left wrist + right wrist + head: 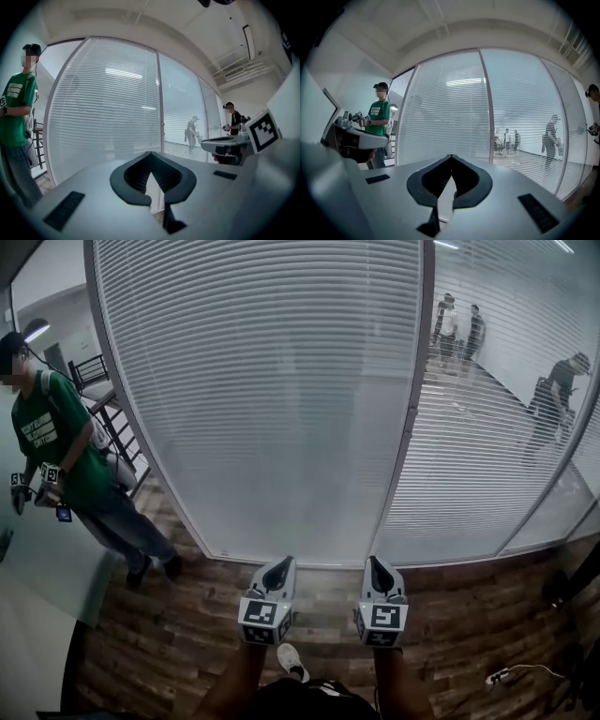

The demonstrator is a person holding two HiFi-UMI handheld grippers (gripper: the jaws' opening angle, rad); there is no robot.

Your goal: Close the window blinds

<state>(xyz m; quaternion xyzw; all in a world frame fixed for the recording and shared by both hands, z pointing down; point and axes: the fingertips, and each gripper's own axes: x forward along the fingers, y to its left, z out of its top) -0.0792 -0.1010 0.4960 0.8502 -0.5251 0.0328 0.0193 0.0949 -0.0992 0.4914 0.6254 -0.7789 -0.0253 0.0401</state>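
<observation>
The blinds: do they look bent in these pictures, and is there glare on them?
Head view: the blinds and the window post bow outward, which is lens distortion. Left gripper view: a ceiling-light reflection streaks them; the corners are dark. Right gripper view: same bowing, another bright streak.

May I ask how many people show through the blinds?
3: two standing people far back, one bent-over person at right. The left blind may hide others.

At my left, a person in a green T-shirt (52, 442) stands on the brown wood-plank floor (469, 615), beside a black metal railing (111, 404).
</observation>
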